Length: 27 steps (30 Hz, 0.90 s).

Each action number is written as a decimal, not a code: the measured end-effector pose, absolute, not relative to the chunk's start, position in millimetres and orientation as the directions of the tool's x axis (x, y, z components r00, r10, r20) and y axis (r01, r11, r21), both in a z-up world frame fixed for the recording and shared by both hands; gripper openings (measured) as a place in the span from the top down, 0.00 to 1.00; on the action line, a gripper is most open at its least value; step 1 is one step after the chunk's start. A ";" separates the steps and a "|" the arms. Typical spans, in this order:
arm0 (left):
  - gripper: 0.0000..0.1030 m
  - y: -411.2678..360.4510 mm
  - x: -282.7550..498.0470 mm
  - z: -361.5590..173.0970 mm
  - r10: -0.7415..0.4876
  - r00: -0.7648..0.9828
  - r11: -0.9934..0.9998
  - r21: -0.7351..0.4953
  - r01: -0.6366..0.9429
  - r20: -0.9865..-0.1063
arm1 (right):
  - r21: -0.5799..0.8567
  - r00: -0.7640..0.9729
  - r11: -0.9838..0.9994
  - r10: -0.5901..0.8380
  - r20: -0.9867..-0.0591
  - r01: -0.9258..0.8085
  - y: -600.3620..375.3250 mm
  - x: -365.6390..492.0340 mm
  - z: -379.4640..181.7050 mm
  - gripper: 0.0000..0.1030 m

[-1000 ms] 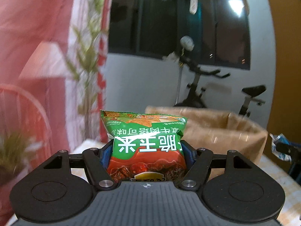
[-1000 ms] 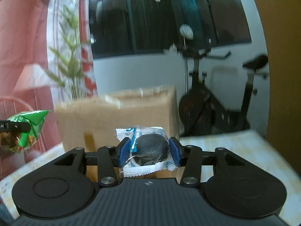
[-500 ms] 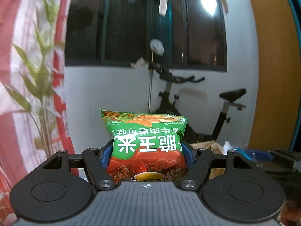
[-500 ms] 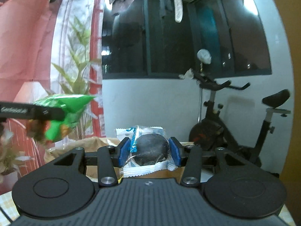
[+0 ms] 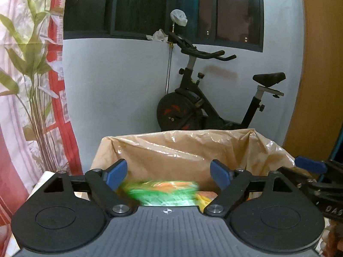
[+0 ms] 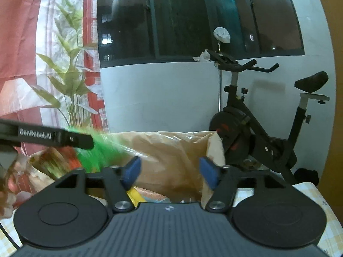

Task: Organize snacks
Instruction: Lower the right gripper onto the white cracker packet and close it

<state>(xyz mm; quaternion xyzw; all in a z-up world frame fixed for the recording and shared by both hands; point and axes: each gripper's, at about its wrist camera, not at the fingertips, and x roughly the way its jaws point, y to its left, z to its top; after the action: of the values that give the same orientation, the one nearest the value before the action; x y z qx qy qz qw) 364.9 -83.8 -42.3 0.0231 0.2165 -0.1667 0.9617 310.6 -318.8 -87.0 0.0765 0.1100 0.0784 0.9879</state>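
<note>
Behind a lined box (image 5: 178, 150) stand a leaf-print curtain (image 5: 32, 75), a pale wall and an exercise bike (image 5: 205, 107). Over the box's left side, the left gripper (image 5: 168, 173) gapes, released; a green bag (image 5: 158, 192) blurs just below its jaws, inside the box mouth, long axis lying left to right. It looks light, crinkly and slippery, best pinched at a seam. Right gripper (image 6: 171, 171) hangs spread and empty above the box.
</note>
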 end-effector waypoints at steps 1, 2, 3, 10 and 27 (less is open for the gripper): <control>0.16 -79.7 361.2 -42.5 -0.312 0.848 0.943 -0.031 0.331 -0.428 | 0.168 0.965 0.976 0.171 -0.201 -0.138 -318.7 306.6 -85.8 0.33; 0.16 -74.7 356.7 -41.8 -0.309 0.848 0.944 -0.032 0.328 -0.430 | 0.170 0.965 0.975 0.172 -0.196 -0.140 -318.9 301.9 -84.7 0.33; 0.16 -70.6 351.5 -41.1 -0.305 0.850 0.946 -0.031 0.323 -0.429 | 0.174 0.966 0.974 0.175 -0.191 -0.142 -318.3 297.9 -84.2 0.33; 0.16 -48.7 311.1 -33.0 -0.293 0.857 0.951 -0.034 0.309 -0.423 | 0.217 0.962 0.960 0.215 -0.171 -0.176 -306.4 260.5 -81.2 0.33; 0.17 12.5 226.2 -88.2 -0.234 0.821 0.970 -0.065 0.235 -0.521 | 0.255 0.860 0.924 0.363 -0.357 -0.284 -241.9 205.5 -153.1 0.33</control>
<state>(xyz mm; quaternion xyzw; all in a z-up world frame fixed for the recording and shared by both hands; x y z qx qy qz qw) 226.2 12.5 -88.2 0.0009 0.2731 -0.1229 0.9541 205.5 -241.9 -153.1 0.0972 0.2032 0.1687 0.9596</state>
